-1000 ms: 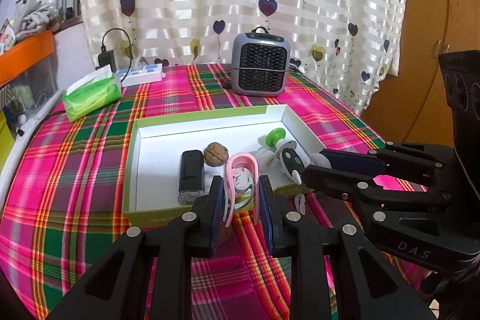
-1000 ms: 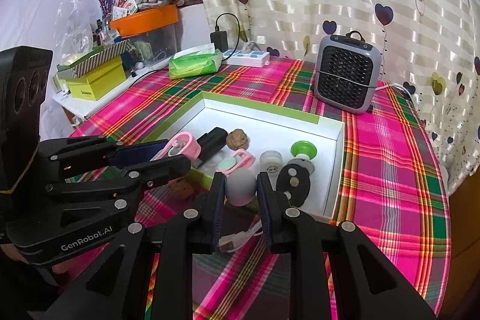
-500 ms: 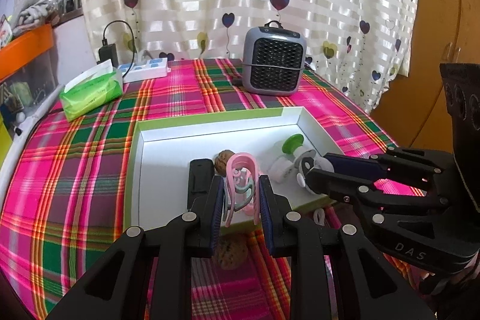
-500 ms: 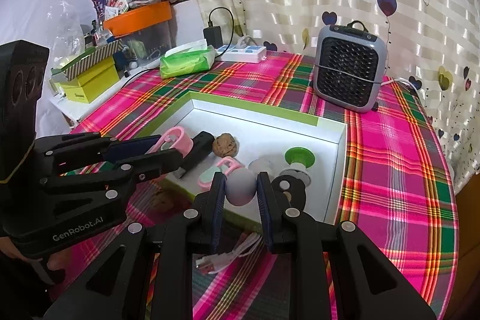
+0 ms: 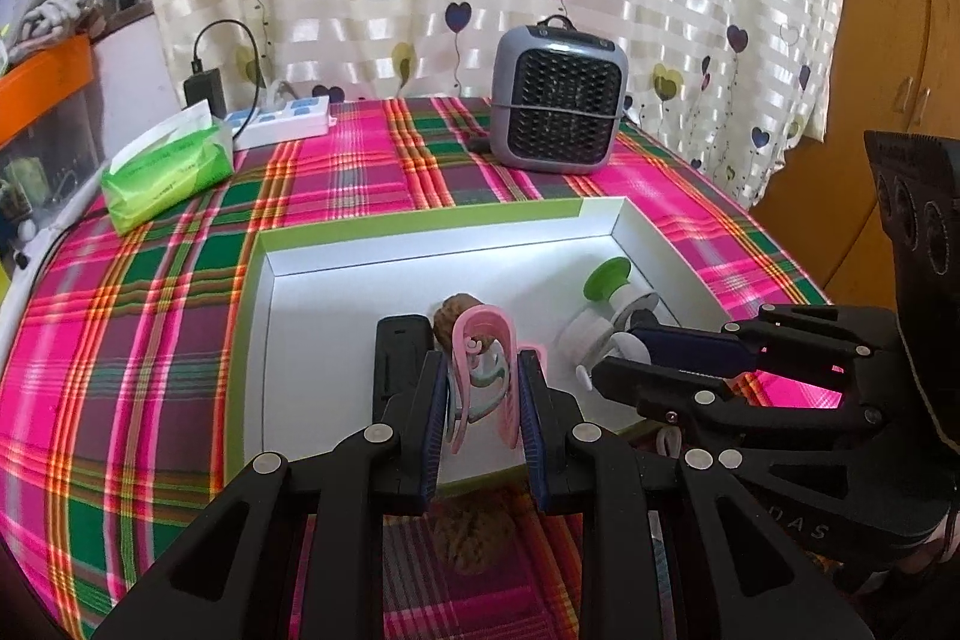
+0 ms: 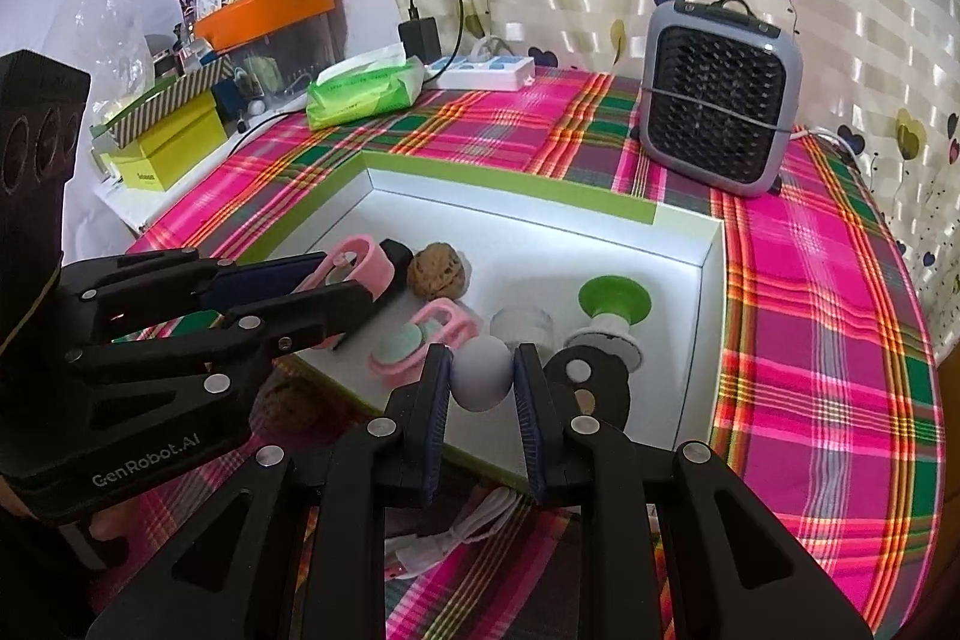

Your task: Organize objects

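Note:
A white box with a green rim lies open on the plaid table. My left gripper is shut on a pink clip and holds it over the box's near edge. My right gripper is shut on a pale grey ball, also over the near edge. Inside the box lie a black device, a walnut, a second pink clip with a mint disc, a green-topped piece and a black oval item.
A second walnut and a white cable lie on the cloth in front of the box. A grey heater, a green tissue pack and a power strip stand behind. Boxes crowd a side shelf.
Both grippers have moved forward over the box's near edge with their objects still held. The walnut on the cloth has come into view under the left gripper.

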A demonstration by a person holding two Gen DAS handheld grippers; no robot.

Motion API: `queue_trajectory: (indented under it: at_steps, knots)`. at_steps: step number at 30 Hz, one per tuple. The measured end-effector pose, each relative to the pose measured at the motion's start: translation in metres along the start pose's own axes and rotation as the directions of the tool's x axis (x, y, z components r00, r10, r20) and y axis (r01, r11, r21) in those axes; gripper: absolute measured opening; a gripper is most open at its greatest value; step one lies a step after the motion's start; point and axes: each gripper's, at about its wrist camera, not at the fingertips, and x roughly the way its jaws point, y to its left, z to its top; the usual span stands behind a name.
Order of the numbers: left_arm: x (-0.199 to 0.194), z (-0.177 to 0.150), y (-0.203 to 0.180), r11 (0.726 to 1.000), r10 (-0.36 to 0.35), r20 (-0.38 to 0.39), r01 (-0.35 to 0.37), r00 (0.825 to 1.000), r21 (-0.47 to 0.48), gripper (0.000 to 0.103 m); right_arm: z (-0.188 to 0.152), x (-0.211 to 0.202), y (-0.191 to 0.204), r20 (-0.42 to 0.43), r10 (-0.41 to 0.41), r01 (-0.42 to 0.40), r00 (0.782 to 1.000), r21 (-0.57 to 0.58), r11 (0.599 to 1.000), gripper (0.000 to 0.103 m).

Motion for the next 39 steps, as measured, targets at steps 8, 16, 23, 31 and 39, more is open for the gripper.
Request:
queue_trajectory:
  at_steps: [8,16,23,31,39]
  knots:
    - [0.012,-0.002,-0.003,1.0,-0.001,-0.038,0.002,0.999,0.018,0.021,-0.002,0.005,-0.002,-0.015,0.001,-0.001,1.0,0.008,1.0,0.023]
    - [0.017,-0.002,-0.002,1.0,0.013,-0.043,-0.012,0.999,0.019,0.021,-0.001,0.007,-0.005,-0.02,-0.009,0.009,1.0,0.019,1.0,0.023]
    - [0.018,-0.001,-0.001,1.0,0.019,-0.044,-0.018,0.999,0.017,0.021,-0.001,0.008,-0.004,-0.016,-0.025,0.025,1.0,0.007,1.0,0.025]
    - [0.016,0.0,0.0,1.0,-0.002,-0.037,0.002,0.999,0.009,0.026,-0.001,0.004,-0.003,-0.005,-0.029,0.029,1.0,0.004,1.0,0.032]
    - [0.006,-0.003,0.0,1.0,-0.008,-0.032,0.008,0.999,-0.011,0.026,-0.006,-0.012,0.002,0.021,-0.035,0.035,0.999,0.005,0.999,0.032]
